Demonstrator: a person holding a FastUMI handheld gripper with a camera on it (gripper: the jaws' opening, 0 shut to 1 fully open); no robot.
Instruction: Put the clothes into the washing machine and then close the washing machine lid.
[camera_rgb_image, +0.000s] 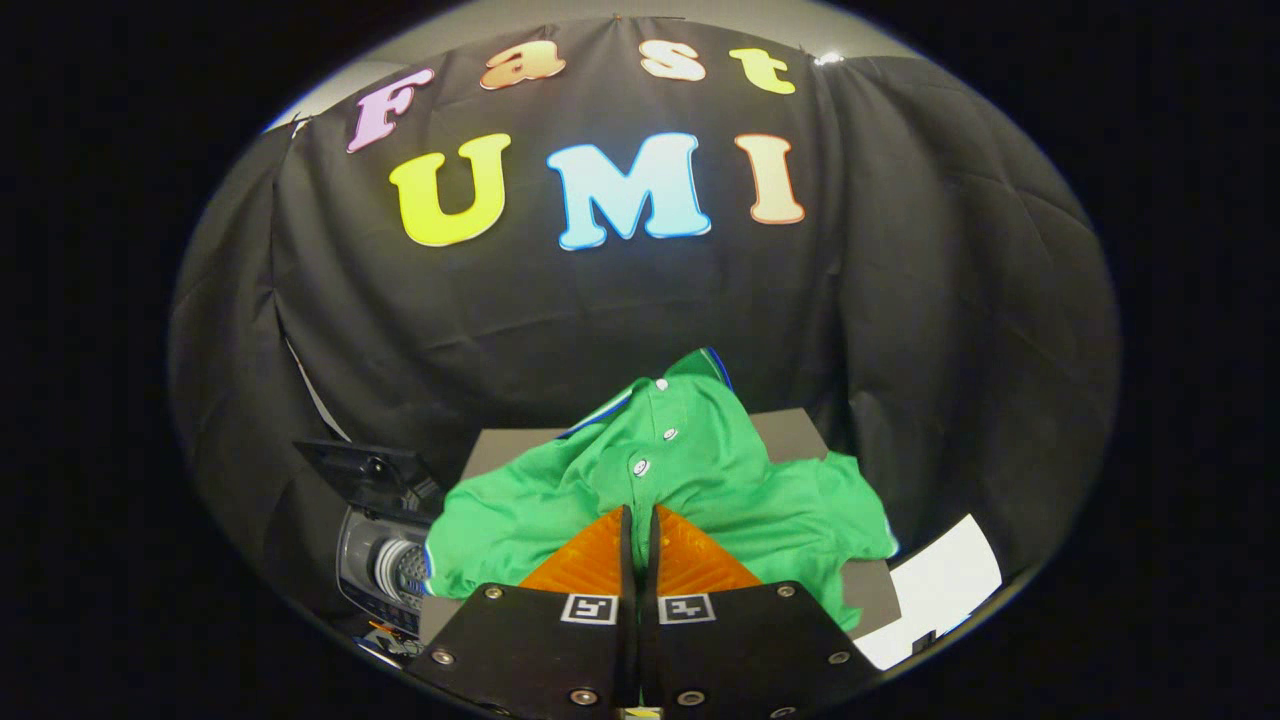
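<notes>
Low at the left, beside and below the worktop's left edge, sits the washing machine (385, 560), a grey body with a round ribbed opening facing this way and its dark lid (362, 470) standing raised above it. Next comes the worktop (795, 432) itself, a flat grey-brown slab whose far corners show bare behind the cloth and whose near right corner shows beside the claw's body. Spread over most of it lies the green shirt (700, 480), a polo with a buttoned placket running up its middle, white buttons, and a collar edged in blue and white that points toward the far edge; one sleeve reaches toward the left edge above the washer, the other toward the right edge. The claw (641, 520) sits at the near edge with its two fingers drawn nearly together, a thin slit between them, the tips resting at the lower end of the placket. Whether a fold of the shirt is pinched in that slit cannot be told. The shirt lies just ahead of the fingers and spreads out on both sides of them. Beyond the worktop's right edge, lower down, lies a white sheet (940, 590).
</notes>
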